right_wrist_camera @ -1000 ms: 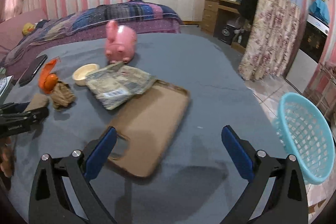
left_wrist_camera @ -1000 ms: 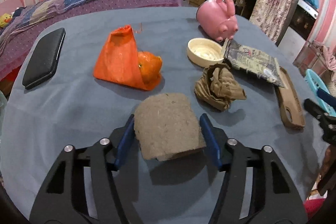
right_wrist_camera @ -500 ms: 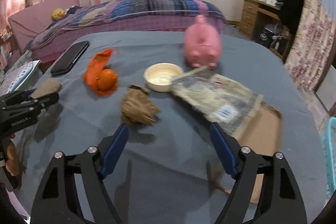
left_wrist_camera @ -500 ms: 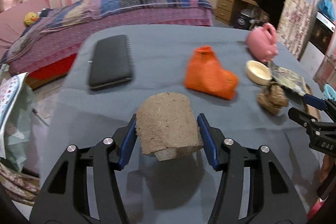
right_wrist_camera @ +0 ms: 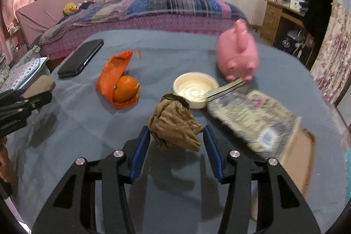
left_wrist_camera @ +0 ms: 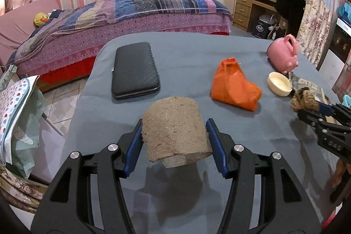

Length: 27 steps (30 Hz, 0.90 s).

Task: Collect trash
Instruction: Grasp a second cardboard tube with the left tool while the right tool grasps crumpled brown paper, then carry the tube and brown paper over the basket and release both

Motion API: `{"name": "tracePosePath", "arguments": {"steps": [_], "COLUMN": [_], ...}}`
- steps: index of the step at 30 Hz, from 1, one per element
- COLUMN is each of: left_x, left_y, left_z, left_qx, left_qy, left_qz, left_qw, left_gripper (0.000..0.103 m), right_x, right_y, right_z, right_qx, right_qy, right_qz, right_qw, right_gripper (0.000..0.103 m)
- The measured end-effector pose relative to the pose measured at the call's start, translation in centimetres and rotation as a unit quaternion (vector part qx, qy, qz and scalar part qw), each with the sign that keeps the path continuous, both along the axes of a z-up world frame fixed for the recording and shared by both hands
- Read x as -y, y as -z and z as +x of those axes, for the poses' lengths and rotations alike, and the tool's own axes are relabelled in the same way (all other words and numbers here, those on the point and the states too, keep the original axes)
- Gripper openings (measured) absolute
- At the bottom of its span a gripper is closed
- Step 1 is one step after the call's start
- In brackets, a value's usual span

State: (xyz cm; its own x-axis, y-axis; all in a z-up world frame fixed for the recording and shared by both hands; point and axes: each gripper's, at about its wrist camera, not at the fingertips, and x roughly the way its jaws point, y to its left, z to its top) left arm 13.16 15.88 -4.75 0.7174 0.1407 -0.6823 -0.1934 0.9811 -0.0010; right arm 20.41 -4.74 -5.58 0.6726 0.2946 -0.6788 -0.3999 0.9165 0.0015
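Observation:
My left gripper (left_wrist_camera: 174,124) is shut on a rough brown cardboard roll (left_wrist_camera: 175,128) and holds it just above the grey tablecloth (left_wrist_camera: 197,54), near the table's left edge. The roll (right_wrist_camera: 40,86) and left gripper (right_wrist_camera: 33,98) also show at the left of the right wrist view. A crumpled brown paper (right_wrist_camera: 173,124) lies between the blue pads of my right gripper (right_wrist_camera: 175,131). Its jaws are closing, and the pads meet the paper's sides. In the left wrist view that paper (left_wrist_camera: 303,100) sits at the tip of the right gripper (left_wrist_camera: 316,109).
An orange bag (right_wrist_camera: 109,71) with an orange (right_wrist_camera: 125,89) in it lies mid-table. Around it are a black case (left_wrist_camera: 133,69), a cream bowl (right_wrist_camera: 195,89), a pink piggy bank (right_wrist_camera: 238,56), a foil packet (right_wrist_camera: 250,115) and a brown phone case (right_wrist_camera: 300,159). A bed stands behind.
My right gripper swung left from the brown phone case to the crumpled paper and narrowed its jaws around it. My left gripper carried the roll leftward and a little higher.

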Motion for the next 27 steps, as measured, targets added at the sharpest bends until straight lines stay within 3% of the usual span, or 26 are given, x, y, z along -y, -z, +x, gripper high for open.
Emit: {"name": "tracePosePath", "arguments": {"steps": [6,15,20,27], "left_x": [3.4,10.3,14.8,21.2], "left_y": [-1.4,-2.5,-3.2,-4.7], "left_z": [0.9,2.9,4.4,5.7], "left_qx": [0.015,0.028,0.035,0.055], "left_qy": [0.027,0.077,0.109,0.155], "left_qz": [0.003,-0.002,-0.002,0.017], "left_qw": [0.9995,0.9966,0.9935,0.9863], "left_gripper": [0.055,0.055,0.055,0.055], "right_x": [4.2,16.0,22.4,28.2], "right_y": [-2.4,-5.4,-5.1,-4.0], "right_z": [-1.9,-3.1,-3.9,-4.1], "right_qx": [0.037,0.066,0.071,0.067], "right_qy": [0.019,0.104,0.157,0.213], "right_qz": [0.000,-0.013,-0.011,0.016], "right_qw": [0.999,0.992,0.985,0.975], "right_gripper": [0.050,0.050,0.050,0.050]}}
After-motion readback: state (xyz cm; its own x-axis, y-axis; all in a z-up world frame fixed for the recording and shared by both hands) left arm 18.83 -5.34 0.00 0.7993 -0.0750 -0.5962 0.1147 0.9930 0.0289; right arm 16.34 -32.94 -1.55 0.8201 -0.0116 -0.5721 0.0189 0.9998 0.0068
